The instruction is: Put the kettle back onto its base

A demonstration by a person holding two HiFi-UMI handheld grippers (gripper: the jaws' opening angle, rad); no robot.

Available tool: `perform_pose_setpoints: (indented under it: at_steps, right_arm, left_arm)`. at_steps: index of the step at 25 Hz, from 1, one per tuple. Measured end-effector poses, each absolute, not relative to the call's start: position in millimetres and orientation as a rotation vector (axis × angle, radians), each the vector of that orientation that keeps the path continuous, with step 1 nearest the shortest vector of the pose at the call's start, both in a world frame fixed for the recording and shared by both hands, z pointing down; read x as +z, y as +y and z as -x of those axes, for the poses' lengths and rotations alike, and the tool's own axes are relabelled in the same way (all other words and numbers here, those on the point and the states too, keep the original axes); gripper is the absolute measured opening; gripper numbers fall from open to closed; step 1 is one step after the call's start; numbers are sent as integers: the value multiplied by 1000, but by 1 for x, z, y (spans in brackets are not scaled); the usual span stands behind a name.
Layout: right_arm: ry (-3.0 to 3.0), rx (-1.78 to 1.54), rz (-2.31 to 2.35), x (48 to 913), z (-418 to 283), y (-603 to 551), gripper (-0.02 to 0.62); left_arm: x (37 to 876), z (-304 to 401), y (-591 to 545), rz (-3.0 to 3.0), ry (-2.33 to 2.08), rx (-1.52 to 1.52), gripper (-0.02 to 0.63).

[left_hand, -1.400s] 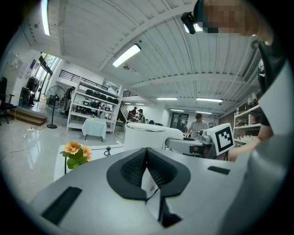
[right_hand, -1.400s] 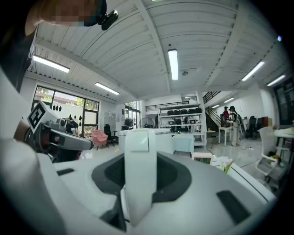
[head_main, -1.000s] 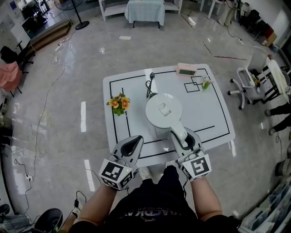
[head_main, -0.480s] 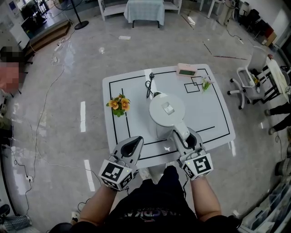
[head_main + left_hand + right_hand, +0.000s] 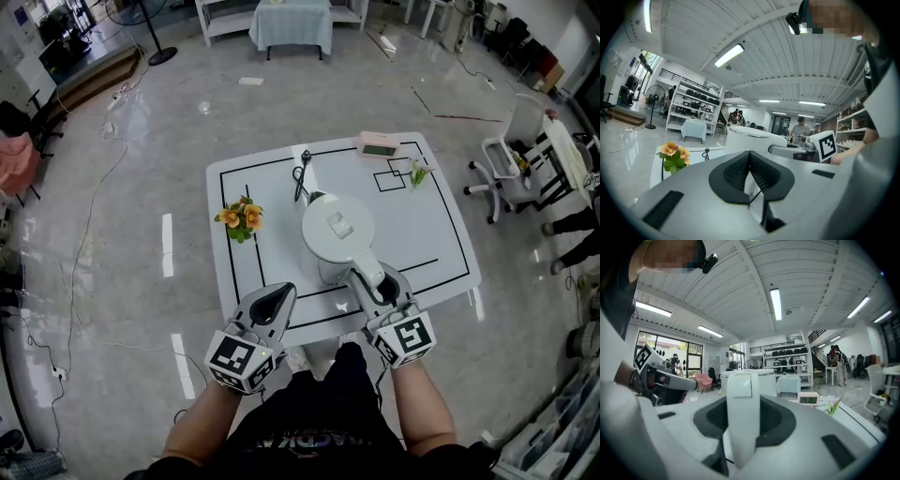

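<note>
The white kettle (image 5: 337, 230) stands or hangs over the middle of the white table (image 5: 433, 239); from above I cannot tell whether it touches. A bit of its base (image 5: 314, 197) peeks out at its far left, with a black cord (image 5: 302, 175) leading off. My right gripper (image 5: 376, 282) is shut on the kettle's handle (image 5: 740, 413), which fills the gap between its jaws; the kettle body (image 5: 765, 379) rises just beyond. At the table's near edge my left gripper (image 5: 275, 298) is shut and holds nothing; the left gripper view shows its pads (image 5: 740, 169) touching and the kettle (image 5: 752, 140) ahead to the right.
Orange flowers (image 5: 242, 217) sit on the table's left side. A pink clock (image 5: 378, 143) and a small green sprig (image 5: 419, 172) lie at the far right. An office chair (image 5: 511, 169) stands right of the table, and cables trail over the floor on the left.
The kettle swayed slightly right with my right gripper, then came back to about where it was. My left gripper has kept still.
</note>
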State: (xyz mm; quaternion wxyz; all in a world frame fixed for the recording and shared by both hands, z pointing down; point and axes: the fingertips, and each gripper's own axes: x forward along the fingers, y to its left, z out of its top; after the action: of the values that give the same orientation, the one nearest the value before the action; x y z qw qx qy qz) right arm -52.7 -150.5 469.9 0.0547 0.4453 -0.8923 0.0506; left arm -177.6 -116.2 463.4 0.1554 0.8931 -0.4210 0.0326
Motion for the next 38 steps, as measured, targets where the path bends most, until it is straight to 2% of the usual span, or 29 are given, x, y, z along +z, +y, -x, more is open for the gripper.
perform_pose_setpoints:
  at_steps: [8, 15, 36, 38]
  right_arm:
    - [-2657, 180, -1357, 478, 51, -152, 131]
    - [-2639, 164, -1384, 469, 38, -136, 163]
    - [-2720, 62, -1383, 403, -48, -72, 163]
    - [-2731, 50, -1364, 400, -64, -62, 134]
  left_arm:
    - [457, 175, -114, -2584, -1184, 79, 5]
    - [456, 158, -101, -2606, -1104, 73, 5]
    - [419, 69, -47, -2651, -1164, 38, 5]
    - [415, 54, -35, -2652, -1195, 38, 5]
